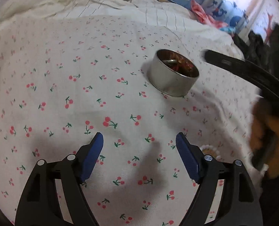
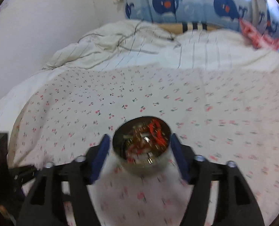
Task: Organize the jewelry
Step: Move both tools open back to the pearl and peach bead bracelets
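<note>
Blue-padded right hand-held gripper straddles metal tin, angled downward.

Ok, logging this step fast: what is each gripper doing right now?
Left gripper: open, nothing between its fingers.
Right gripper: open, fingers either side of the metal tin, not pressing it.

Shiny smooth metal tin, soft matt cherry-print cotton sheet
</note>
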Available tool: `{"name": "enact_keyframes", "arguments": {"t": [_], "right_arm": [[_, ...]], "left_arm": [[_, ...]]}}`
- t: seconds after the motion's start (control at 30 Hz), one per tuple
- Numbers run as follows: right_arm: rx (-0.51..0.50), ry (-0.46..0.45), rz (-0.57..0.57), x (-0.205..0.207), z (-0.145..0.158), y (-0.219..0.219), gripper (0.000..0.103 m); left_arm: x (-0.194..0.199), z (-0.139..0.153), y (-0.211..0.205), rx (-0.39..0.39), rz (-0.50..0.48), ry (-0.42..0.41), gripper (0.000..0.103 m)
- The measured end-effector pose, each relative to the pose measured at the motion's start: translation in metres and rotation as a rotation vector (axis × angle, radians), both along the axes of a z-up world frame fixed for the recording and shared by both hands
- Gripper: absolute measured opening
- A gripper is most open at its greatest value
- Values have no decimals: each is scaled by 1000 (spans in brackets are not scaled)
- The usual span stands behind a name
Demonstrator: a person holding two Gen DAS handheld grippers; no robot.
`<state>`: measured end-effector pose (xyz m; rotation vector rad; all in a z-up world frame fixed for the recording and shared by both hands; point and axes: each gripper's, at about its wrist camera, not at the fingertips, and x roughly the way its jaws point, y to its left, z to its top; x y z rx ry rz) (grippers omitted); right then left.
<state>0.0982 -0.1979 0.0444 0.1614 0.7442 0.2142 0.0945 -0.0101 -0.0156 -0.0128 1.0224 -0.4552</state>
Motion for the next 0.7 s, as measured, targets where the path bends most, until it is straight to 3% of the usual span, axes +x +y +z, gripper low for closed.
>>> {"name": "enact_keyframes", "arguments": {"t": [0.13,0.23,0.33,0.47,0.57,0.7], "right_arm": [[-94,52,37,-54,-15,2,73],[-81,134,93,-77,-45,1,73],[-92,186,103,-75,-58,4,73],[-229,163,103,-76,-57,15,73],[-216,180,72,-73,-59,7,73],[-183,194,39,-73,-61,-7,74]], "left_arm": [[-9,2,-7,28,-12,-35,81],[-13,-6,-4,16,29,-18,83],[-10,-12,-11,34,12,-4,83],[-11,-14,-21,28,-24,8,83],[-17,-13,-36,23,-97,-6,83],[-28,-19,-58,131,-169,-48,83]]}}
